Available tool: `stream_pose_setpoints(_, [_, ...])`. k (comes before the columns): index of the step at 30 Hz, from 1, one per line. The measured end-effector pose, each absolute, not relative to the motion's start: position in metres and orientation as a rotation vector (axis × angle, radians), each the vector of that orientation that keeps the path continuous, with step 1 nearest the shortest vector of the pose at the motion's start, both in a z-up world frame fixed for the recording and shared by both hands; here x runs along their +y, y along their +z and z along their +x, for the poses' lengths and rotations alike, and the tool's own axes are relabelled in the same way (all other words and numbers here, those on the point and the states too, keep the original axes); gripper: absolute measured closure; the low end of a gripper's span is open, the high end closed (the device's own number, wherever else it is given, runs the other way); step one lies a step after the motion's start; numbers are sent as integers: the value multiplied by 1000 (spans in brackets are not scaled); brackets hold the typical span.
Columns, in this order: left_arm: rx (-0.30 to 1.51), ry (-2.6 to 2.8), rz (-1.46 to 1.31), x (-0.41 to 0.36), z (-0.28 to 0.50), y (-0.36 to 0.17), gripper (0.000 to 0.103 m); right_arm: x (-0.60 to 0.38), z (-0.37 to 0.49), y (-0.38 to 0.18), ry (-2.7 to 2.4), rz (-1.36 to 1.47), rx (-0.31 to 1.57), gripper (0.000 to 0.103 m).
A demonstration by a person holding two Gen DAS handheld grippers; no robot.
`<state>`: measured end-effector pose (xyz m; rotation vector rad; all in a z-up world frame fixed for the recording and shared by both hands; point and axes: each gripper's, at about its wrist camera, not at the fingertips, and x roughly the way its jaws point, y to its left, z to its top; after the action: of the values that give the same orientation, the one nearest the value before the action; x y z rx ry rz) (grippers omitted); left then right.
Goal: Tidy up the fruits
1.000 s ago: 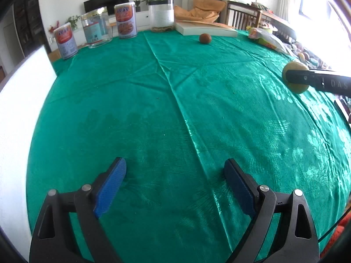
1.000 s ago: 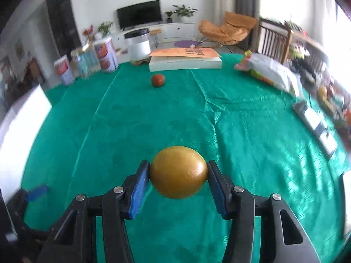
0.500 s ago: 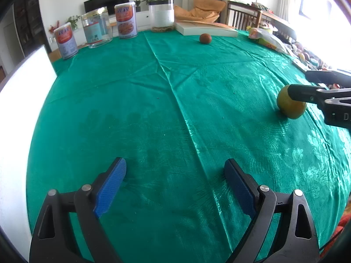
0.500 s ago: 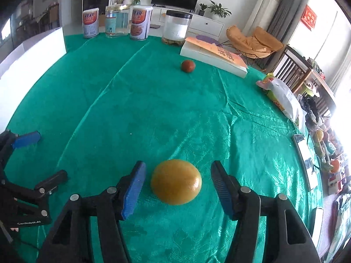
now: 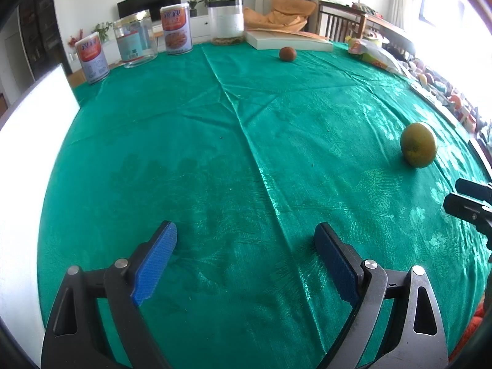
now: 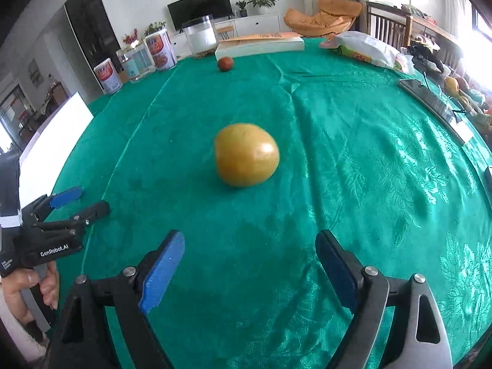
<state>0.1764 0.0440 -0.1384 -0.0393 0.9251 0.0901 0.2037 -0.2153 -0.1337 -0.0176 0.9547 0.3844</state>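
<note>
1. While the yellow citrus fruit (image 6: 247,159) rests on the green tablecloth (image 6: 353,141), the right gripper (image 6: 249,264) sits just short of it with its jaws spread wide and nothing between the blue pads (image 6: 161,272).
2. The left gripper (image 5: 246,263) is likewise spread wide and empty above bare cloth. In its view the fruit (image 5: 418,145) lies well off to the right.
3. A small reddish-brown fruit (image 6: 225,63) sits far across the table, just in front of a flat white box (image 6: 259,49).
4. Handling judgement: the yellow fruit looks firm, moderately heavy and smooth-skinned. Being round, it is likely to roll on the glossy cloth if nudged from one side.
5. Recommended hold: place the pads on opposite sides at the widest girth, level with the table. Close only until the rind is held, as hard pressure may bruise it.
6. Legible writing: the left gripper body reads "GenRobot.AI" (image 6: 54,250).
7. The tins (image 5: 176,28) at the far edge carry red labels with Chinese characters. These are probably a food brand, but the print is too small to read with confidence.
8. A clear jar (image 5: 135,43) stands between two of the tins.
</note>
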Motion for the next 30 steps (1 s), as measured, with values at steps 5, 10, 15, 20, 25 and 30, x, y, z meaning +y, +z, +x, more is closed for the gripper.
stream_pose_setpoints(5, [950, 9, -63, 37, 207, -111, 12, -231, 205, -137, 374, 64, 956, 16])
stream_pose_setpoints(10, [888, -49, -11, 16, 298, -70, 12, -245, 206, -137, 389, 146, 946, 15])
stream_pose_setpoints(15, [916, 8, 4, 12, 393, -93, 12, -236, 207, -137, 406, 103, 958, 8])
stream_pose_setpoints(20, [900, 30, -40, 14, 446, -117, 14, -231, 210, -139, 429, 73, 968, 0])
stream_pose_setpoints(25, [862, 50, -55, 12, 472, -131, 15, -229, 211, -140, 427, 43, 972, 0])
stream_pose_setpoints(30, [865, 28, -97, 16, 481, -134, 73, -232, 211, -140, 435, 60, 968, 0])
